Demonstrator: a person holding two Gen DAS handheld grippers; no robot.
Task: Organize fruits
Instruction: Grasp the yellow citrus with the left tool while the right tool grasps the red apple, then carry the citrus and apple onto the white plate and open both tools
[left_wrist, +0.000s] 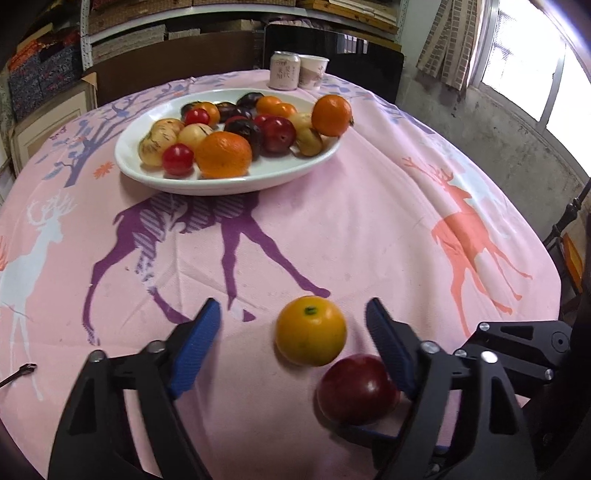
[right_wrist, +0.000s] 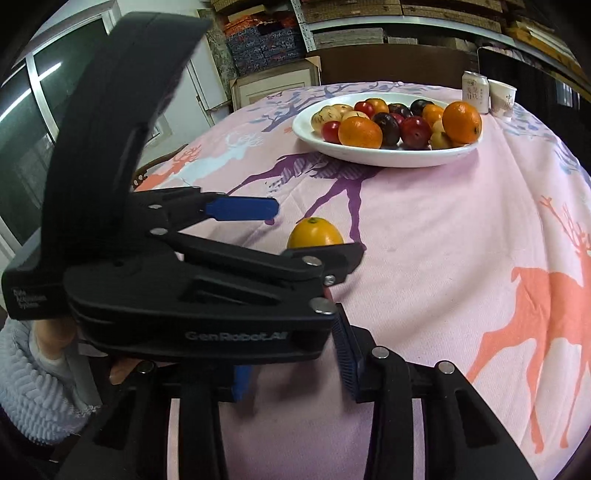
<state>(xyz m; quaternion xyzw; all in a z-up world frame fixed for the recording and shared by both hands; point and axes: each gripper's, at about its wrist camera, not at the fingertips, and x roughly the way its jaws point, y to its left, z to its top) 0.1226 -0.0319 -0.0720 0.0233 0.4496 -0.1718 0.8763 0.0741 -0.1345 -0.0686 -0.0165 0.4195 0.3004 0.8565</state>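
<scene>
A yellow-orange citrus fruit (left_wrist: 311, 330) lies on the pink tablecloth between the open fingers of my left gripper (left_wrist: 293, 317). A dark red plum (left_wrist: 357, 388) lies just behind it, against the right blue pad (left_wrist: 388, 345). A white oval plate (left_wrist: 184, 181) at the far side holds several oranges, plums and pale fruits. In the right wrist view the left gripper (right_wrist: 314, 229) fills the left side, with the citrus (right_wrist: 315, 232) between its fingers and the plate (right_wrist: 388, 157) beyond. My right gripper (right_wrist: 291, 373) is open and empty, low behind the left one.
A pink drink can (left_wrist: 284, 71) and a paper cup (left_wrist: 313, 72) stand behind the plate at the table's far edge. A dark chair (left_wrist: 332, 48) and shelves stand beyond. A small metal object (left_wrist: 20, 373) lies at the left edge.
</scene>
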